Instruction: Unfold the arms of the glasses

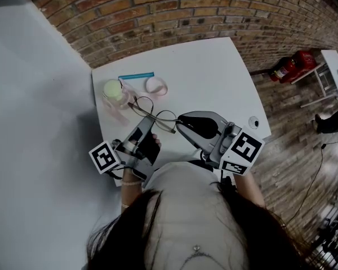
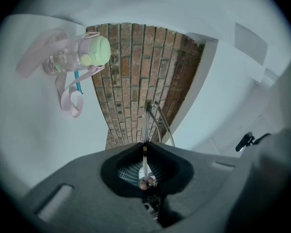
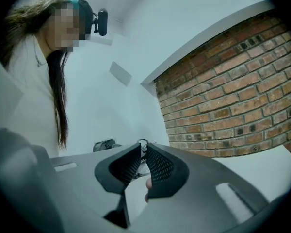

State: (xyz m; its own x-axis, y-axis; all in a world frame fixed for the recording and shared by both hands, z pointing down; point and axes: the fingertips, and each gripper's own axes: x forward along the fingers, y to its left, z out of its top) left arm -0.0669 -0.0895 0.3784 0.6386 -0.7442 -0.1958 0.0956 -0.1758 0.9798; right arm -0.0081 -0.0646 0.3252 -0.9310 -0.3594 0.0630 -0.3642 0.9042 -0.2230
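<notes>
white square table against a brick wall; far half bare, clear green-lidded bottle by its left edge. thin wire-framed glasses held over the near edge: left gripper jaws clamped on one arm, right gripper jaws pinching the wire.

The white table carries a green-lidded bottle, pink strap and perhaps a blue pen.

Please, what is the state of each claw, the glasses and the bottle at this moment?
glasses: held by both claws; fold of the arms unclear.
left claw: shut on one arm of the glasses.
right claw: shut on the glasses.
bottle: closed, green lid on.
</notes>
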